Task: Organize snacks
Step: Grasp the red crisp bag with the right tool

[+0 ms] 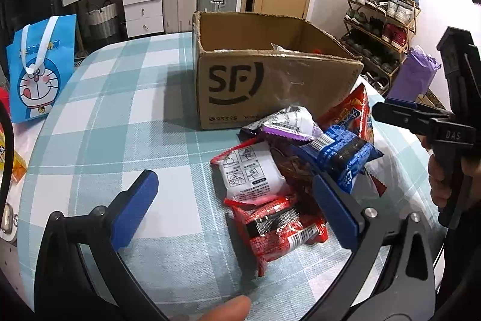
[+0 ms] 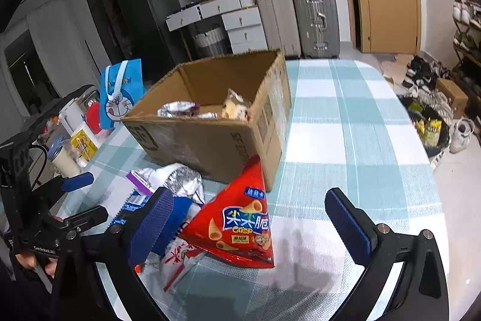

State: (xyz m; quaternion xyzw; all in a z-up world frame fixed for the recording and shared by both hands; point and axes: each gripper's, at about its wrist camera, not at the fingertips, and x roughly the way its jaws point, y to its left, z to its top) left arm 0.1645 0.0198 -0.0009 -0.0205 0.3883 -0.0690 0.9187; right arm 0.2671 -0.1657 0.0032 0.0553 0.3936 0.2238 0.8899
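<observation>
Two blue-padded fingers of the left gripper (image 1: 237, 209) are standing wide open just above the snack pile, holding nothing; one finger (image 1: 135, 208) is over bare cloth, the other is hanging over the packets. A red packet (image 1: 279, 233) is lying nearest, with a white packet (image 1: 252, 173) touching it behind, then a blue packet (image 1: 342, 152) and a silver-purple one (image 1: 288, 122). All are lying on the checked table (image 1: 114, 110), just in front of the box (image 1: 270, 86).

The right gripper (image 2: 249, 218) is also spreading wide and gripping nothing. A red cone-shaped chips bag (image 2: 240, 224) is lying between its fingers, its tip touching the box corner. Inside the box, two packets are resting on the bottom: a silver one (image 2: 176, 109) and a pale one (image 2: 236, 107). A blue cartoon bag (image 1: 39, 71) is standing at the table edge, well apart from the pile.
</observation>
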